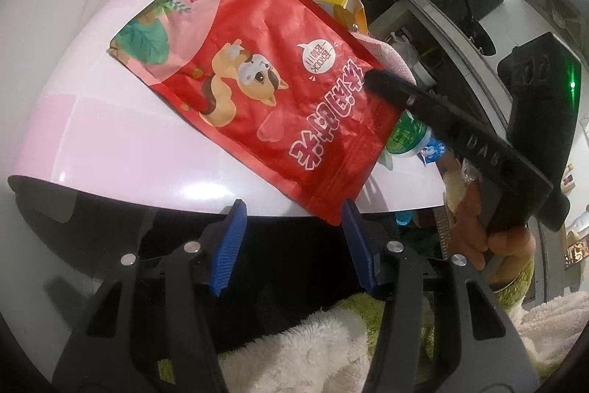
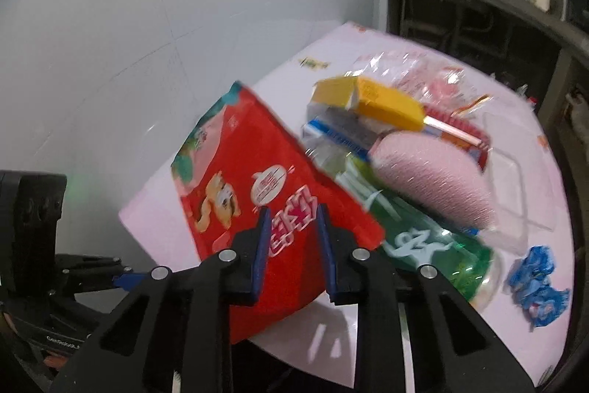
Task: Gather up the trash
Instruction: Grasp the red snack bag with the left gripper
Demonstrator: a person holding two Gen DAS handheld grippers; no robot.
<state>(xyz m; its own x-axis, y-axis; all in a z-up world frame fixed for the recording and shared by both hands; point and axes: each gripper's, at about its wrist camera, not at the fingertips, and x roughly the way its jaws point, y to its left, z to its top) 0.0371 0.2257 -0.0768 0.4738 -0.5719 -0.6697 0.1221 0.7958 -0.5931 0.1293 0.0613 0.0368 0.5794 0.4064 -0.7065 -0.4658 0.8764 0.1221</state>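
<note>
The right gripper (image 2: 292, 234) appears pinched on the red snack bag (image 2: 257, 201) at the table (image 2: 154, 220) edge — left gripper (image 1: 291, 227) half-spread, bag corner touching one pad.

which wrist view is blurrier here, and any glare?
Right wrist view: motion blur smears the red snack bag, green bottle and yellow box. Left wrist view: sharper, the bag's print readable, soft glare on the pink table. Both show fisheye bending at edges.

One red snack bag (image 2: 265, 194); one yellow box (image 2: 368, 100); one green bottle (image 2: 434, 245); one blue wrapper (image 2: 537, 286); one pink sponge (image 2: 434, 179).
</note>
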